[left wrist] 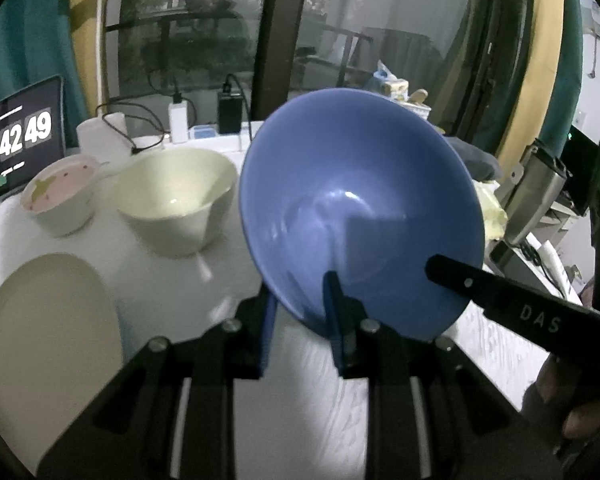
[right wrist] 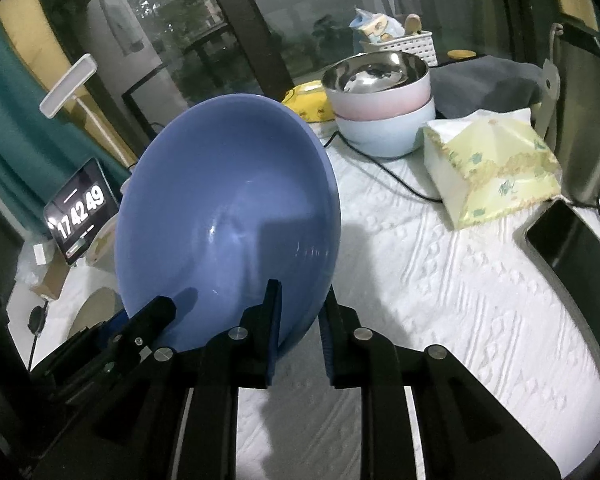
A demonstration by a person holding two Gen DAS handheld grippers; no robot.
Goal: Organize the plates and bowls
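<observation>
We hold the blue bowl point(left wrist: 360, 208) up off the surface point(right wrist: 440, 272), tipped steeply so that its hollow faces both cameras, and each pair of tongs grips its rim. The left tongs point(left wrist: 300, 312) pinch the lower edge of the bowl, one blue-padded finger inside the hollow and the other behind the wall. The right tongs point(right wrist: 298, 316) pinch the rim in the same way, one finger against the inner face and the other on the outside. In the left wrist view a finger of the right tongs reaches in from the right and lies across the bowl's edge; in the right wrist view the left tongs show at the lower left, closed on the rim there. On the white textured cloth that covers the surface, to the left of the bowl, we see a cream bowl point(left wrist: 180, 200), a small pink-lined bowl point(left wrist: 60, 196) just beside it, and a pale plate point(left wrist: 48, 328) nearer to us. Farther back on the right stands a stack of bowls point(right wrist: 382, 100), a steel-lined pink one nested in a pale blue one, with a tissue pack point(right wrist: 492, 168) near it. A tablet point(right wrist: 80, 216) showing a clock leans at the far left.
</observation>
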